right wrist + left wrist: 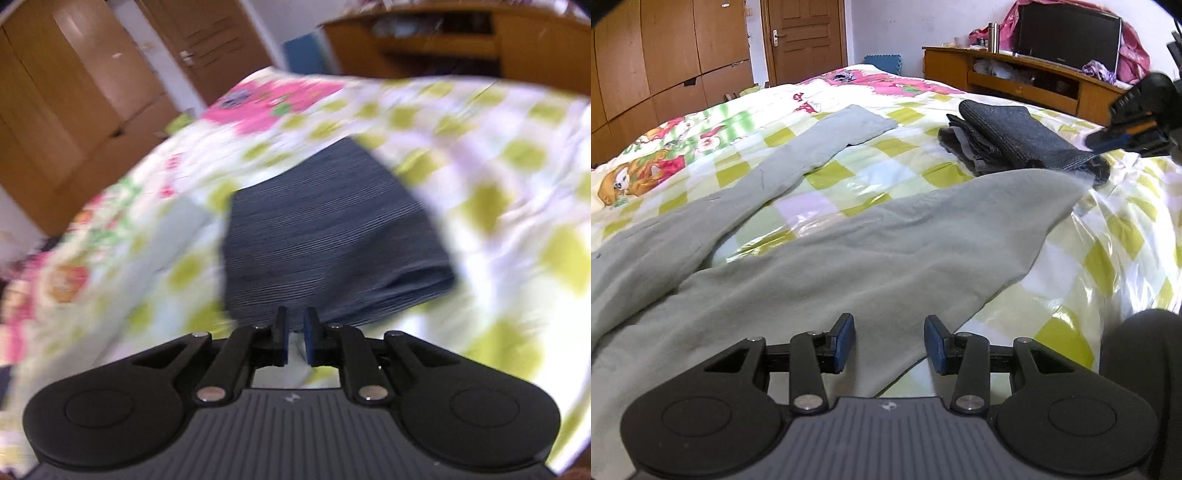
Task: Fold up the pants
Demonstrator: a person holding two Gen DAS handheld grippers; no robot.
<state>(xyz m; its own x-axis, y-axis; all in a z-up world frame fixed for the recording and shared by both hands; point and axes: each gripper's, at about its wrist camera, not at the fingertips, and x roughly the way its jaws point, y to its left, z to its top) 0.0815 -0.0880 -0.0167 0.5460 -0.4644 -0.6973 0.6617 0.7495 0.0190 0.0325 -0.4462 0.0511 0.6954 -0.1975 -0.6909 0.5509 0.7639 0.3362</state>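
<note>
Left gripper (890, 341): jaws parted, empty, hovering over grey-green pants (820, 258) spread on bed (1071, 266), two legs splaying toward 11 and 1 o'clock. One folded dark jeans stack (1008, 136) at 1 o'clock. Right gripper (295, 341): jaws nearly closed, nothing between, jeans stack at 12 o'clock.

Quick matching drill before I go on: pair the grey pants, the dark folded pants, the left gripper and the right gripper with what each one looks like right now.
Things:
1. grey pants
2. dark folded pants
3. left gripper
4. right gripper

States:
A. jaws a narrow gap apart, nothing between them
B. spread out unfolded, legs apart on the bed
C. jaws wide apart over light cloth, gripping nothing
D. stacked in a neat pile farther up the bed

Pairs: 1-B, 2-D, 3-C, 4-A
</note>
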